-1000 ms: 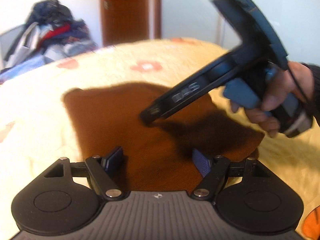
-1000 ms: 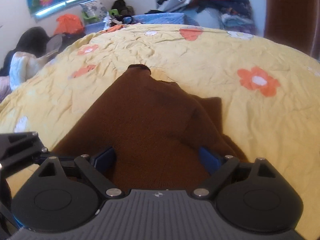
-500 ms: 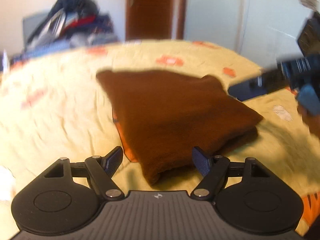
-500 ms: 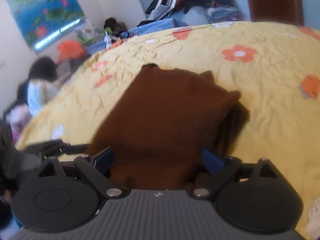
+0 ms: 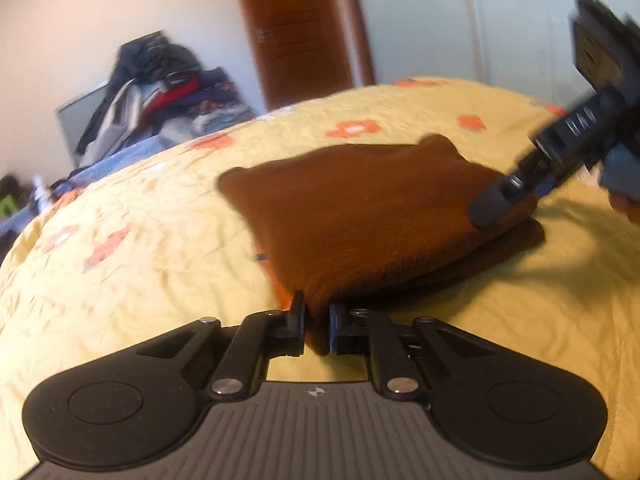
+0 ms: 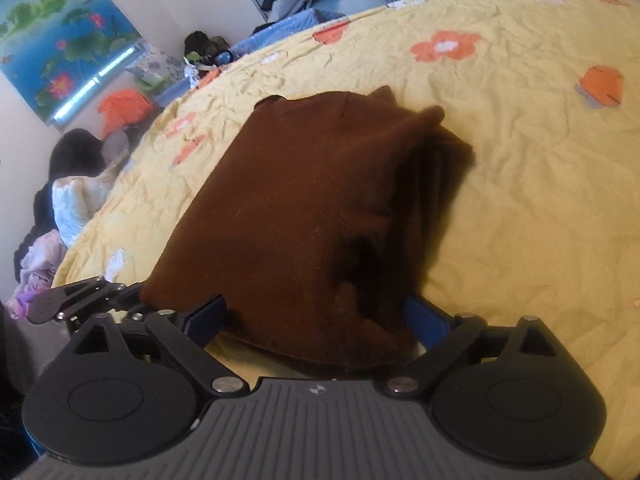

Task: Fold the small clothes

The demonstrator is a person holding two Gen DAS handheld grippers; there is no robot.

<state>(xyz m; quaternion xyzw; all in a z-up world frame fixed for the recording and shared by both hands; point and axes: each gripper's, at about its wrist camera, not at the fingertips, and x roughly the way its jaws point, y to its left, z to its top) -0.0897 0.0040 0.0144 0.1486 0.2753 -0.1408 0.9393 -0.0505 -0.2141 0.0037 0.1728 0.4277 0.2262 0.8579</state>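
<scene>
Left jaws pinching brown garment (image 5: 360, 216)

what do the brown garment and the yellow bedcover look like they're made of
Brown garment: probably a soft knit or fleece, matte, with a fuzzy nap along its edges and thick, rounded folds. Yellow bedcover: likely thin woven cotton or a blend, matte, with fine creases all over and flat printed orange flowers. Neither fibre can be confirmed by sight.

Blurred white letters "DAS" on right gripper (image 5: 500, 200) finger side.
</scene>
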